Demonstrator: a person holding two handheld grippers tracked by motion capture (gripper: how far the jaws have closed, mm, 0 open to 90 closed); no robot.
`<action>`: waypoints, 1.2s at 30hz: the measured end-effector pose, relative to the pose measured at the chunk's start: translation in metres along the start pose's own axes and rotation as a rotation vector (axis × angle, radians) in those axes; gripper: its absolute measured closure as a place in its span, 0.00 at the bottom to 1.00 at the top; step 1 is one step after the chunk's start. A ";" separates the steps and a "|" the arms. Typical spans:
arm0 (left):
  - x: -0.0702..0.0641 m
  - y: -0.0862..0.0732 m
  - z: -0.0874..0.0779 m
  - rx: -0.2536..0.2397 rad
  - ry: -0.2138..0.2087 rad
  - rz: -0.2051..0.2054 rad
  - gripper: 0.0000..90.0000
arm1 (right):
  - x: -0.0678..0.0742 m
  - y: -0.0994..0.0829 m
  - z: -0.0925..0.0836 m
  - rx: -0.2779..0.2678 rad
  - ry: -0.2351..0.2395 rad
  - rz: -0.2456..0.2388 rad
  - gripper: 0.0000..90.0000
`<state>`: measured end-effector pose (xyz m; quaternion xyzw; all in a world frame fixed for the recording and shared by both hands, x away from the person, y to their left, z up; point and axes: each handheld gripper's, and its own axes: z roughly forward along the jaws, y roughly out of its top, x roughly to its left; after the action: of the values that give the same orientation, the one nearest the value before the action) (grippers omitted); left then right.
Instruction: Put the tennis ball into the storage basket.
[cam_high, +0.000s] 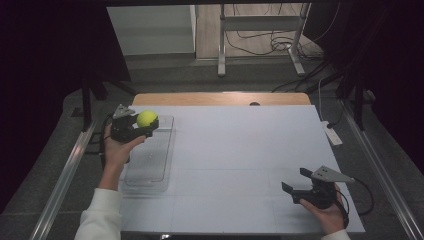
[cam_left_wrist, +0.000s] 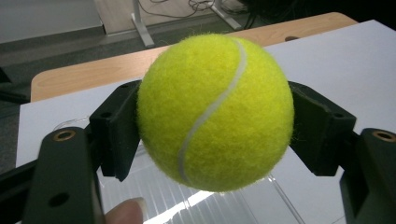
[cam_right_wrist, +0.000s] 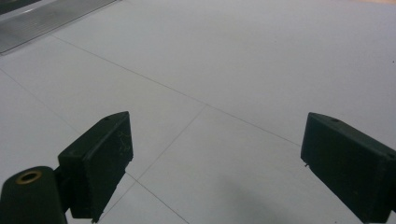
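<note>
left gripper (cam_high: 141, 126): clamping the tennis ball (cam_high: 147, 118), hanging over the clear tray's (cam_high: 150, 172) far end
right gripper (cam_high: 296, 184): idling agape, empty, near right

From my seat, the ball (cam_high: 147, 118) sits between the jaws of my left tool (cam_high: 141, 123), over the far end of the tray (cam_high: 150, 165). That tray lies on the left part of the surface (cam_high: 240, 150), running from near to far. My right tool (cam_high: 296, 182) hangs at the near right corner of the surface, well apart from the tray and ball, jaws spread with bare surface between them. Behind the surface, on the floor, stands a frame (cam_high: 260, 37) among cables (cam_high: 265, 45).
</note>
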<state>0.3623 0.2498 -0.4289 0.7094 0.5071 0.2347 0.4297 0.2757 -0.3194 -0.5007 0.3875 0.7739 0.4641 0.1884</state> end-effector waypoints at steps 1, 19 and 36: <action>0.001 0.000 0.001 0.006 0.002 -0.004 0.30 | 0.000 0.000 0.000 0.000 0.000 -0.001 0.10; 0.024 0.007 0.013 0.071 0.043 -0.044 0.30 | -0.001 -0.001 -0.002 0.001 -0.005 0.003 0.10; 0.029 0.005 0.028 0.160 0.072 -0.032 0.30 | 0.000 -0.001 -0.002 0.000 -0.004 0.004 0.10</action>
<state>0.3979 0.2658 -0.4422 0.7245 0.5505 0.2118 0.3567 0.2739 -0.3207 -0.5003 0.3898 0.7728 0.4638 0.1889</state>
